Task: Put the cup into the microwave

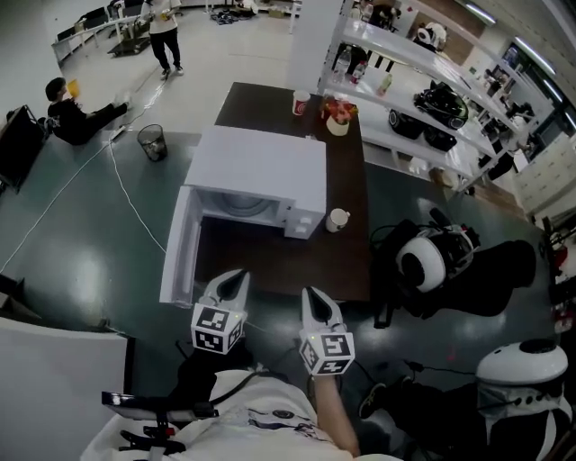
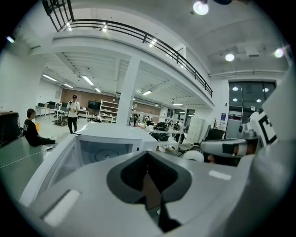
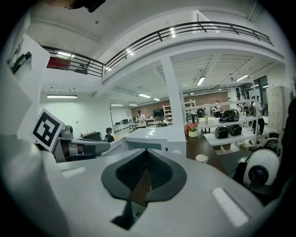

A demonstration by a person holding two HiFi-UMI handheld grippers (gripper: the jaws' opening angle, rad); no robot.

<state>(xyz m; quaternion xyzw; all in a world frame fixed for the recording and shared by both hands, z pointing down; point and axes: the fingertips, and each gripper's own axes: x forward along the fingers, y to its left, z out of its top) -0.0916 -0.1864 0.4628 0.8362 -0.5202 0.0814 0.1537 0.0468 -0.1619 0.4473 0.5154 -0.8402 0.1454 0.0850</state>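
The door [image 1: 177,248] stood swung open at the left of the microwave [image 1: 261,167] on the dark worktop [image 1: 270,261]. At the near edge, the left claw [image 1: 237,277] and right claw [image 1: 312,295] were both pressed together, holding nothing. The cup [image 1: 337,219] sat untouched just right of the microwave. The right claw should probably spread first, then pinch the cup's wall squarely and keep it upright.

Left claw [image 1: 238,277] and right claw [image 1: 311,294] are white

Bright, even indoor light throughout.
Ceiling lamps [image 2: 200,7] flare; fisheye edges curve and darken; the left claw [image 2: 147,159] blurs near its lens.
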